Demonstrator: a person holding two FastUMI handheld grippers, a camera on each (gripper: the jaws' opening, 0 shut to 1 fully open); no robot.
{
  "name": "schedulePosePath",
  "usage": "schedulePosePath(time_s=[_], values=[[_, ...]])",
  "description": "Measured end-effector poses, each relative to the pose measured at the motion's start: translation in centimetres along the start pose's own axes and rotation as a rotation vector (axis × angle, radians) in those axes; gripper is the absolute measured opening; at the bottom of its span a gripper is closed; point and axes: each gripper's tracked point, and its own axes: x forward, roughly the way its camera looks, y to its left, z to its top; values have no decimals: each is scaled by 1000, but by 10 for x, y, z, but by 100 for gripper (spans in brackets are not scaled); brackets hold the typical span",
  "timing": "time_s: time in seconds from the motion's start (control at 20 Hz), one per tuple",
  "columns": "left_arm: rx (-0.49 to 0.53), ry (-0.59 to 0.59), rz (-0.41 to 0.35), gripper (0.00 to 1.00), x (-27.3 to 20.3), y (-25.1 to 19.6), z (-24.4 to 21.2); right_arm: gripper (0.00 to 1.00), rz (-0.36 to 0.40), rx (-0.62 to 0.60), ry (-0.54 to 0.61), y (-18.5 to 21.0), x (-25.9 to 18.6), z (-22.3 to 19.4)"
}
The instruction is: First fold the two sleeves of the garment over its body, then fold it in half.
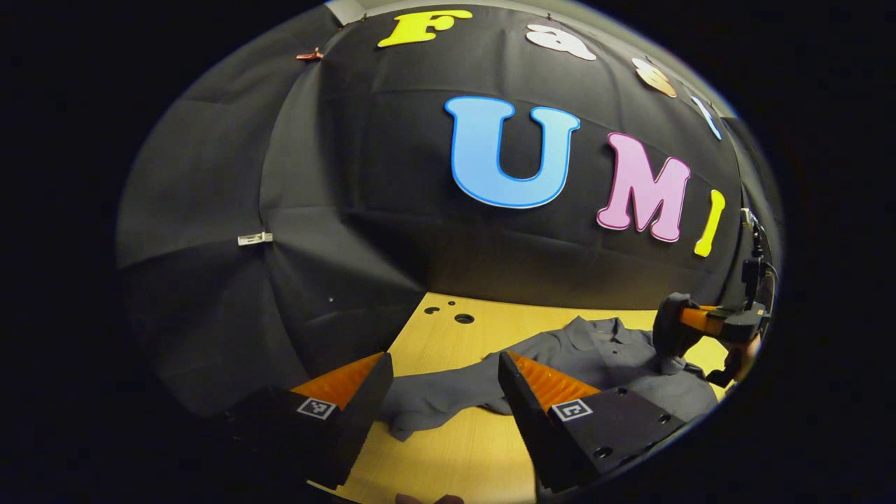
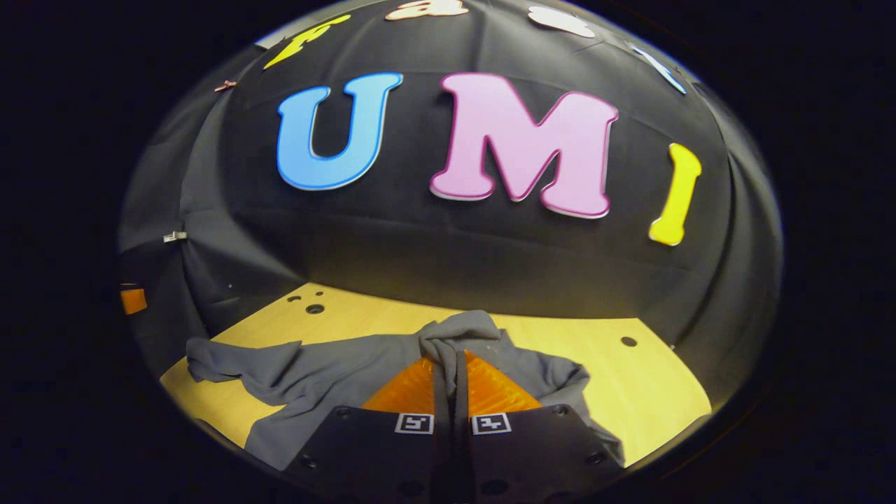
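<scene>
right gripper (image 2: 449,360) is pinching one sleeve (image 2: 455,332), jaws pressed together on the cloth | left gripper (image 1: 448,381) is standing spread, other sleeve (image 1: 427,402) lying between its fingers, running along the tabletop (image 1: 448,455) front edge | garment (image 1: 602,357) is lying mid-tabletop; your left is nearer.

garment (image 2: 329,378) hem: hidden behind the right tongs (image 2: 448,364)
garment's right sleeve: bunched between those tongs, shape unclear
bench (image 1: 448,448) near edge: cut off
</scene>
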Motion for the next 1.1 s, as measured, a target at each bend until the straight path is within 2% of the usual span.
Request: schedulePosePath(time_s=[0.1,0.15,0.2,0.25,0.3,0.35,0.55,0.6,0.7,0.9,1.0,1.1], values=[[5,7,9,96,10,12,-13,5,13,-3,40,20,19,-22],[2,11,13,92,14,17,-18,5,18,1,56,28,26,-31],[-5,15,16,96,17,21,-25,5,19,3,72,35,34,-41],[-10,20,18,96,21,25,-28,5,23,6,88,41,41,-50],[-10,25,22,92,24,27,-35,5,26,9,105,47,46,-59],[-6,28,28,96,27,31,-39,6,28,11,124,52,49,-67],[10,42,34,96,39,36,-52,15,56,35,188,68,64,-97],[5,47,34,96,42,37,-55,12,67,42,200,74,65,-103],[-5,59,35,96,48,38,-60,25,90,57,225,83,65,-110],[-6,79,34,96,59,41,-70,68,122,77,233,92,56,-106],[-2,92,38,96,64,44,-72,68,144,90,224,96,43,-95],[4,105,42,96,69,46,-74,75,148,95,214,95,30,-85]])
